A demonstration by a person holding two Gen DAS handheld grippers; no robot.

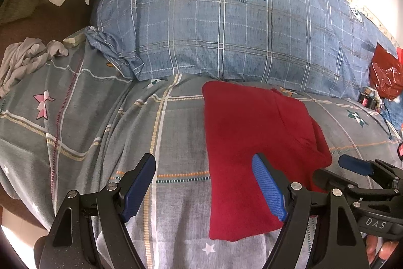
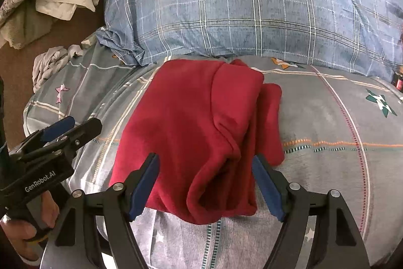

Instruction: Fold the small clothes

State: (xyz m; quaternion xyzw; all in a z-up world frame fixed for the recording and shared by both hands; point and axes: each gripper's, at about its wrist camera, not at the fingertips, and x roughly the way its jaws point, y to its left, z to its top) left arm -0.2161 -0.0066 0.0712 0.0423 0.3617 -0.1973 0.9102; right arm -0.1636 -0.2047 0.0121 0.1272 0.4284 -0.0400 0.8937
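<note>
Both claws gape wide and empty over the bed, the left gripper (image 1: 204, 187) hovering at the near-left edge of the red garment (image 2: 191, 127) and the right gripper (image 2: 205, 187) straddling its near hem, the piece lying part-folded on the grey checked sheet (image 1: 100, 117) just short of the blue plaid pillow (image 1: 226, 29). The risk, I'd say, is that thick, soft fleece: pinch one layer only and the stacked right-hand fold slides apart, and the loose sheet could get nipped too. Crumpled laundry (image 1: 22, 62) sits far left.
</note>
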